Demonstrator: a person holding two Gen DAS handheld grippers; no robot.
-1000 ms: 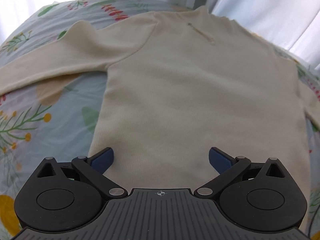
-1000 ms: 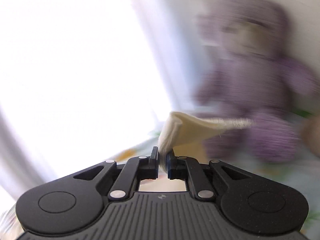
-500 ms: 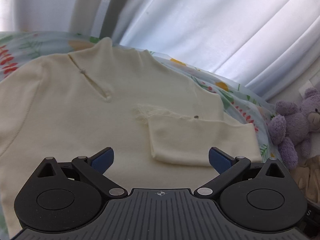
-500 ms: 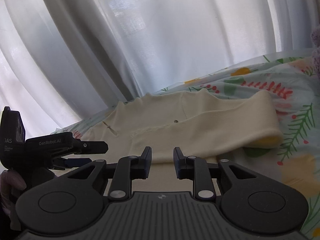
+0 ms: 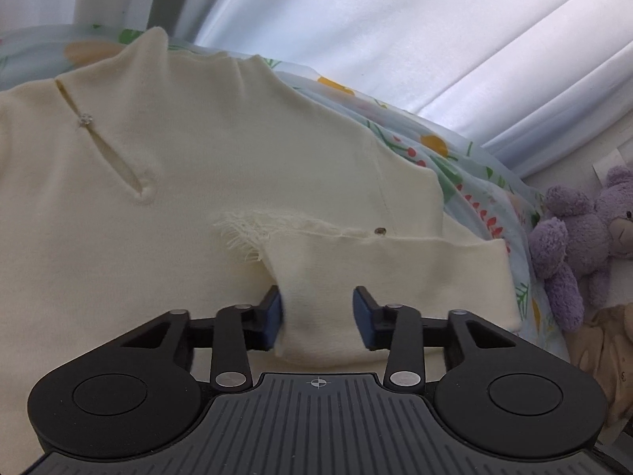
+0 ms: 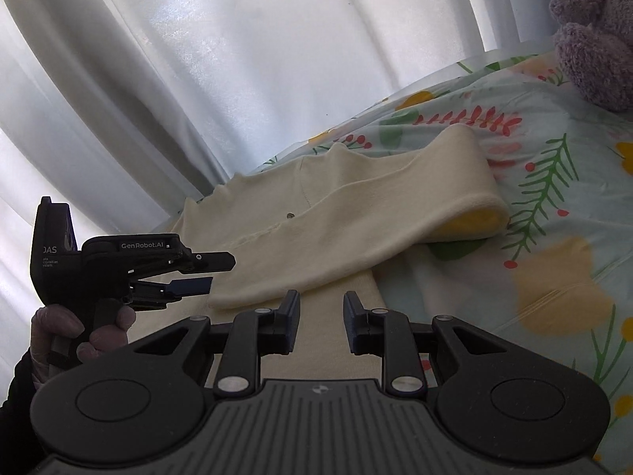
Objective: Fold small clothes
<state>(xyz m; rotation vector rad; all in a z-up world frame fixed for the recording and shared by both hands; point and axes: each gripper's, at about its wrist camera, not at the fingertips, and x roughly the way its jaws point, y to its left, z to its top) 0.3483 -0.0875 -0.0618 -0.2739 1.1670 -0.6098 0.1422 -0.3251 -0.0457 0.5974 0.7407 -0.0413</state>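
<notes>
A cream sweater [image 5: 166,213] lies flat on the floral bedsheet [image 5: 467,166]. Its right sleeve [image 5: 387,273] is folded across the body, with a frayed cuff end [image 5: 241,229]. My left gripper [image 5: 316,316] is open, its jaws astride the sleeve's end, the left pad [image 5: 273,314] touching the fabric. In the right wrist view the folded sleeve [image 6: 376,221] lies ahead; my right gripper [image 6: 319,318] is open and empty above the sweater's body. The left gripper [image 6: 198,273] shows there, held by a gloved hand.
White curtains [image 5: 395,39] hang behind the bed. A purple teddy bear [image 5: 581,237] and a beige plush toy [image 5: 609,352] sit at the right edge of the bed. The bear also shows in the right wrist view [image 6: 593,31].
The right gripper let go of the sleeve after laying it across the sweater, then opened wider. The left gripper swung right to the sleeve end and its jaws narrowed around it.
</notes>
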